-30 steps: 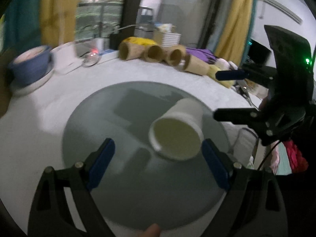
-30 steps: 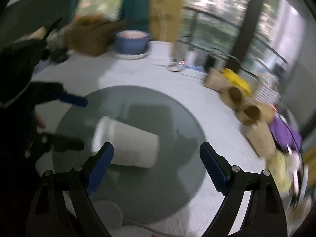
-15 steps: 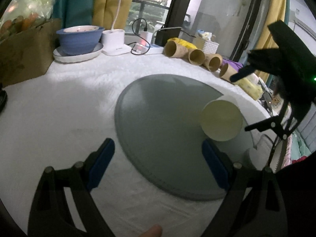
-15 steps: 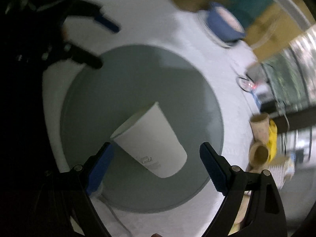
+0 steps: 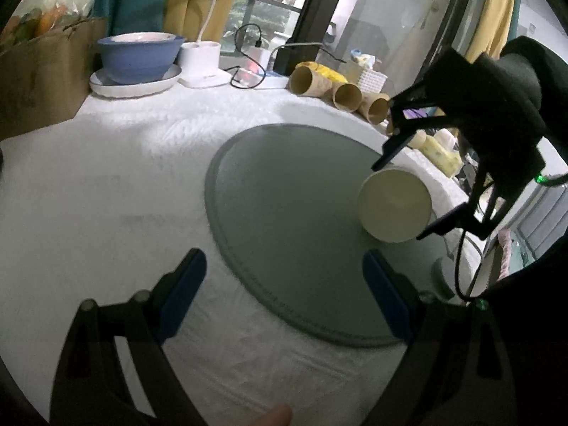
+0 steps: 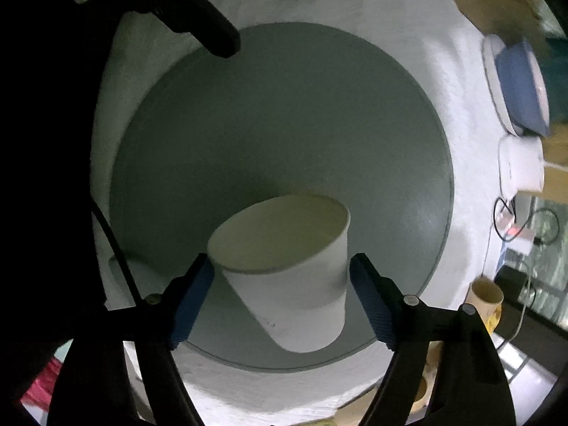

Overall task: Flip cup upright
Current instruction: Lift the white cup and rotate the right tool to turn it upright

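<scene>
A white paper cup [image 6: 291, 269] sits between the blue pads of my right gripper [image 6: 280, 280], which touch its sides just below the rim. Its mouth faces the left wrist camera, over the round grey mat [image 6: 284, 124]. In the left wrist view the cup [image 5: 394, 209] shows its open mouth at the mat's right edge [image 5: 284, 213], with the right gripper's black fingers [image 5: 397, 142] on either side. My left gripper [image 5: 284, 291] is open and empty, low over the mat's near edge, apart from the cup.
A blue bowl on a white plate [image 5: 138, 60], a white charger base [image 5: 202, 64] with cables, and several cardboard tubes [image 5: 340, 92] line the far side of the white tablecloth. A brown box [image 5: 39, 78] stands at the left.
My right gripper has closed in on the cup, and the cup now sits between its pads with its mouth tilted up. My left gripper has drawn back to the left.
</scene>
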`<state>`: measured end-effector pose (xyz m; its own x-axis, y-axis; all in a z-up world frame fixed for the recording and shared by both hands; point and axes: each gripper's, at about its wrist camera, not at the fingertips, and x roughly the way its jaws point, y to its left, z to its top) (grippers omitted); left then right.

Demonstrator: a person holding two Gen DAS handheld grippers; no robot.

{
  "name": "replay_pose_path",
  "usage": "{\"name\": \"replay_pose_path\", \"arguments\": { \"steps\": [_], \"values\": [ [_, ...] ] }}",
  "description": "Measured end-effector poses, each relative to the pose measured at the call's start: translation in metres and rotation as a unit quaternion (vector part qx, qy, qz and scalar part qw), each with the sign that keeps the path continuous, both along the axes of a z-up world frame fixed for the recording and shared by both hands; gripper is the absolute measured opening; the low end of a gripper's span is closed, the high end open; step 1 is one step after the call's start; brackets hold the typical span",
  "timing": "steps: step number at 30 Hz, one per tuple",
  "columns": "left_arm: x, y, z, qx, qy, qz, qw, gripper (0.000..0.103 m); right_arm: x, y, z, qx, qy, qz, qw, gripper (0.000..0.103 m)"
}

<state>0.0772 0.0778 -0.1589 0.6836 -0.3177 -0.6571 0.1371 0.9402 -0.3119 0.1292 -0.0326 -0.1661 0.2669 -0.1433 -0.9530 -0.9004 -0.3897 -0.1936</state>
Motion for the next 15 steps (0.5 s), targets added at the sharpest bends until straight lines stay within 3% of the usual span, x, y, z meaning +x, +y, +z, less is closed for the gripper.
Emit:
{"name": "replay_pose_path", "arguments": {
  "steps": [7,15],
  "values": [
    [-0.003,0.003,-0.002,-0.003,0.003,0.009,0.9999,0.091,0.004,0.005,-0.007,-0.02,-0.003,0.023,1.0,0.07],
    [-0.003,0.002,0.0,0.009,0.003,0.02,0.9998,0.091,0.002,0.004,0.003,0.008,-0.013,0.02,1.0,0.068]
  ]
}}
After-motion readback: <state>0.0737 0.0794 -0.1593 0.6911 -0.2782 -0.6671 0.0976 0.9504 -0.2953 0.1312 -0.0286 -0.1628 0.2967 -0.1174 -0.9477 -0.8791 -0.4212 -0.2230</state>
